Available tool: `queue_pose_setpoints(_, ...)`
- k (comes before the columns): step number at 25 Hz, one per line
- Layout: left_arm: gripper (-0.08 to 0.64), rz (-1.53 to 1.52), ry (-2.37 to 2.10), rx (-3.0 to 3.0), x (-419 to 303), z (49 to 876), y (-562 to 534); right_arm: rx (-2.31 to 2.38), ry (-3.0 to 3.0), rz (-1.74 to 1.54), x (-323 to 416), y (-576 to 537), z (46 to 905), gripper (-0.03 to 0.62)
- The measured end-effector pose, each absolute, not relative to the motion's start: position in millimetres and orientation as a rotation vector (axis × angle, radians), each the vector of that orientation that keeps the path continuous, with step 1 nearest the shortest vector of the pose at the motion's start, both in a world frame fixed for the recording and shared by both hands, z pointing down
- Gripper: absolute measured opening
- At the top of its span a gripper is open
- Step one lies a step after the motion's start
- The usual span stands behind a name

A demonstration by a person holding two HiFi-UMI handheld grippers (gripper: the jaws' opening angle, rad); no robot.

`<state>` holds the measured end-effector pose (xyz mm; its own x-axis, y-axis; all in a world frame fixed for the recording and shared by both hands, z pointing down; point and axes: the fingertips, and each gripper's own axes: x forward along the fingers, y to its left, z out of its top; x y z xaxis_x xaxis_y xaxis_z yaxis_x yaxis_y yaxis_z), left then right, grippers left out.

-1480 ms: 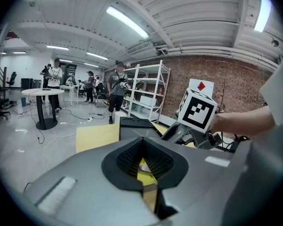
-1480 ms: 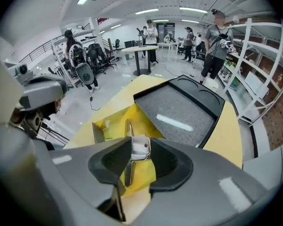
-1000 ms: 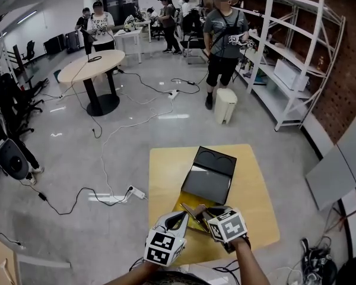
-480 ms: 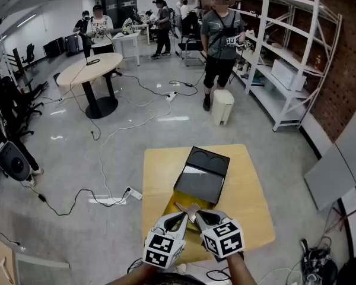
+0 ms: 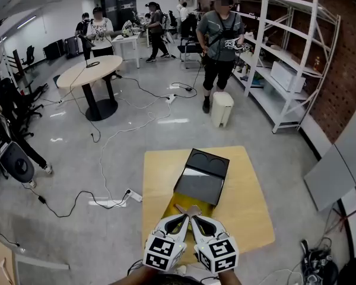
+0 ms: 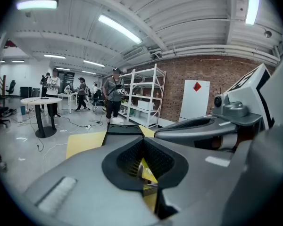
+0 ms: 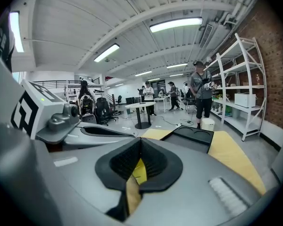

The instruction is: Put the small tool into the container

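Moving the small grey metal tool (image 5: 187,209) needs a sure pinch first: left gripper (image 5: 183,217) and right gripper (image 5: 194,217), jaws pressed together, flank it just short of the open black container (image 5: 203,180).

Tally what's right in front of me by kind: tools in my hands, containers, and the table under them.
Hand-held tools: 2 (left tool, right tool)
Containers: 1 (black container, open)
Tables: 1 (yellow table)
Total: 4
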<state>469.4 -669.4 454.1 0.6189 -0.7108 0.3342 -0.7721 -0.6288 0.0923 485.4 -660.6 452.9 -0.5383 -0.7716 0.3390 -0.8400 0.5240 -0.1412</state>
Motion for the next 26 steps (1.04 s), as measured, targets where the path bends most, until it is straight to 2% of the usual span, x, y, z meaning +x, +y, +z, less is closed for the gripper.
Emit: queue_pose_setpoints(26,0.014,0.393,-1.194,2.628,440,461,-647,1.396,-2.534,0.454,457,-643,458,0.005)
